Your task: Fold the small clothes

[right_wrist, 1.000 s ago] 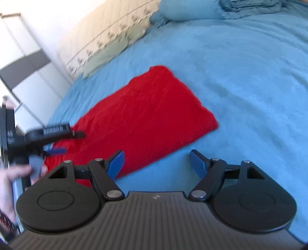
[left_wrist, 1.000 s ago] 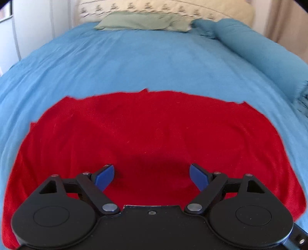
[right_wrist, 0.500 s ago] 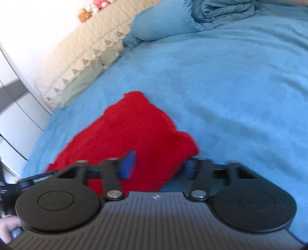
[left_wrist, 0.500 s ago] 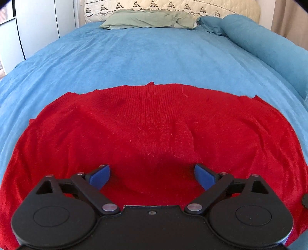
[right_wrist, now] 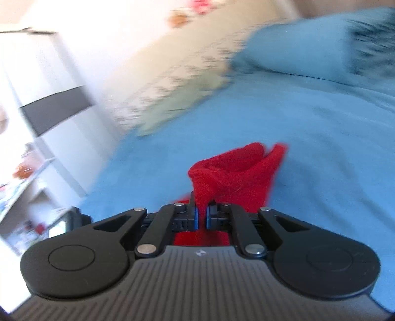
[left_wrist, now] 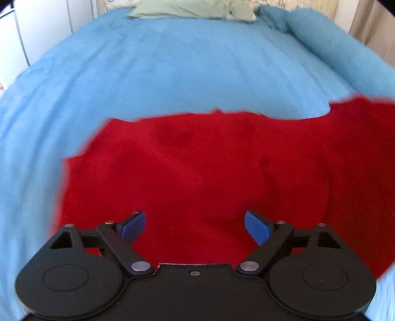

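Observation:
A red knit garment (left_wrist: 197, 168) lies on the blue bedspread (left_wrist: 172, 69). In the left wrist view my left gripper (left_wrist: 195, 226) is open, its blue pads over the garment's near part, holding nothing. The garment's right end rises toward the right edge of that view. In the right wrist view my right gripper (right_wrist: 202, 215) is shut on a bunched end of the red garment (right_wrist: 234, 172) and holds it lifted above the bedspread (right_wrist: 308, 138). That view is blurred.
A green pillow (left_wrist: 187, 10) and a patterned headboard lie at the far end of the bed. A rolled blue duvet (left_wrist: 333, 47) runs along the right side. White cupboards and shelves (right_wrist: 37, 123) stand to the left of the bed.
My right gripper closed on the garment's right end and lifted it. The garment's right side rose in the left wrist view. My left gripper stayed open over the garment.

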The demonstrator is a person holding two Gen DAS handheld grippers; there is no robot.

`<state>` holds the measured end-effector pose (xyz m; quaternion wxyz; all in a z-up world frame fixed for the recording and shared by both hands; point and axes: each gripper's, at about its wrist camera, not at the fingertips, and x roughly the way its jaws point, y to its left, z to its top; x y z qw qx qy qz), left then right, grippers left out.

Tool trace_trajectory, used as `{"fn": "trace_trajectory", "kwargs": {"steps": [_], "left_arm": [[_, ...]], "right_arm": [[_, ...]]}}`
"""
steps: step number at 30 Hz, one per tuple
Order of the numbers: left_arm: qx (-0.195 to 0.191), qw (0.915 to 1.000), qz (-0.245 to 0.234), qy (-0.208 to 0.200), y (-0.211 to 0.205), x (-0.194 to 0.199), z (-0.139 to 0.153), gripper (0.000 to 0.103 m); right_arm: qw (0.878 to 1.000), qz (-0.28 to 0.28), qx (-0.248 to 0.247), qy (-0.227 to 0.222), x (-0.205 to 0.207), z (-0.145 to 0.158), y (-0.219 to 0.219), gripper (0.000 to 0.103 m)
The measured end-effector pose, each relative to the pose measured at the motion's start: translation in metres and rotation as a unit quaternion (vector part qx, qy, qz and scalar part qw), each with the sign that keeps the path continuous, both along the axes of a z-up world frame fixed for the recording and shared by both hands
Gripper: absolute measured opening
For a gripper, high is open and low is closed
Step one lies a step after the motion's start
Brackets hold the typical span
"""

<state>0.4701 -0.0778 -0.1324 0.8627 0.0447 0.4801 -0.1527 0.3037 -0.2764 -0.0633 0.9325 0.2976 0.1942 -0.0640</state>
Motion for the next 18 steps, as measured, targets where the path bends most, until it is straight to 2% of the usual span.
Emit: {"fn": "trace_trajectory", "kwargs": {"steps": [3,5,7,9,11,13,15,18], "left_arm": [[0.016,0.9998,0.005,-0.013,0.063,-0.005,0.009,0.094],[0.039,0.9990,0.013,-0.017,0.103,-0.010,0.005,0.094],[0.067,0.9972,0.031,-0.014,0.141,-0.016,-0.006,0.094],[0.086,0.9951,0.048,-0.002,0.172,-0.021,-0.020,0.094],[0.091,0.9938,0.064,0.012,0.197,-0.027,-0.034,0.094],[0.068,0.9952,0.069,0.010,0.215,-0.035,-0.039,0.095],[0.057,0.9962,0.066,0.000,0.223,-0.042,-0.038,0.095],[0.057,0.9964,0.064,-0.004,0.225,-0.044,-0.036,0.095]], "right_arm": [[0.994,0.093,-0.034,-0.039,0.024,0.018,0.053,0.021],[0.983,0.166,-0.053,-0.054,0.035,0.017,0.095,0.021],[0.965,0.243,-0.085,-0.050,0.043,0.005,0.139,0.021],[0.946,0.296,-0.130,-0.013,0.051,-0.020,0.180,0.021],[0.936,0.315,-0.157,0.032,0.059,-0.049,0.205,0.021],[0.928,0.322,-0.175,0.068,0.064,-0.077,0.223,0.021],[0.926,0.318,-0.190,0.075,0.065,-0.088,0.229,0.021],[0.924,0.315,-0.207,0.069,0.065,-0.087,0.232,0.021]]}}
